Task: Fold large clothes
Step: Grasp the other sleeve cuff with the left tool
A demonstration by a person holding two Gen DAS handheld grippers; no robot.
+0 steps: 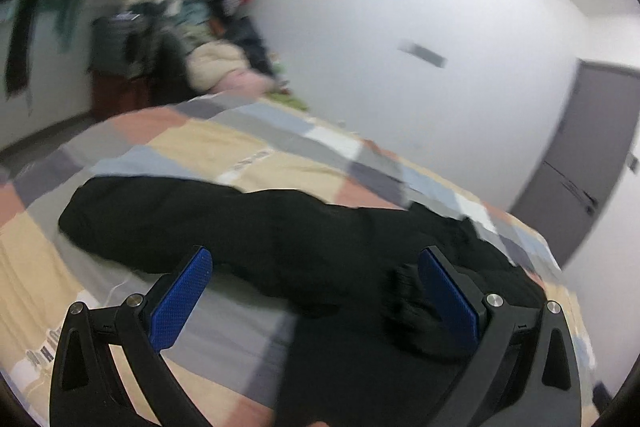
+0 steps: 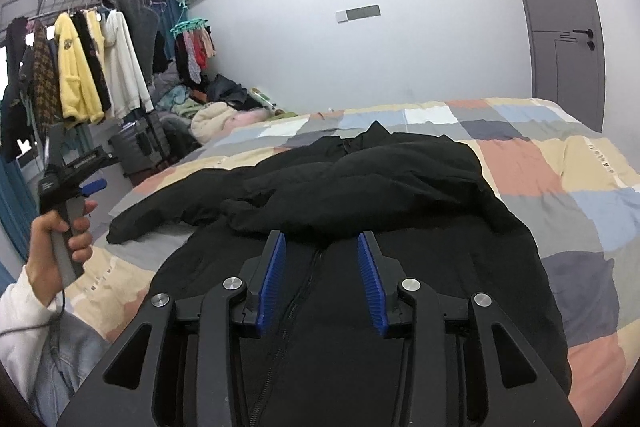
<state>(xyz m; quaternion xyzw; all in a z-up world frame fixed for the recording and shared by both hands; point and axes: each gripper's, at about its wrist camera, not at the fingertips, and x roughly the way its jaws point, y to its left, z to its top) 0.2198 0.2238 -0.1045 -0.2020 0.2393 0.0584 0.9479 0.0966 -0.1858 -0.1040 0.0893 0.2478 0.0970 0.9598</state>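
Observation:
A large black zip-up jacket [image 2: 360,187] lies spread on the checked bedspread [image 2: 560,163], partly folded, with one sleeve stretched out to the left [image 2: 160,215]. My right gripper [image 2: 321,239] is open and empty just above the jacket's zip. In the left wrist view, which is blurred, my left gripper [image 1: 316,259] is wide open and empty above the jacket [image 1: 260,227], near the sleeve and its ribbed cuff [image 1: 412,299]. The left gripper also shows in the right wrist view [image 2: 94,185], held in a hand off the bed's left side.
A clothes rack [image 2: 80,67] with hanging garments stands at the back left. A pile of clothes [image 2: 216,111] lies at the bed's far end. A grey door [image 2: 560,27] is on the right wall. A suitcase [image 2: 136,147] stands beside the bed.

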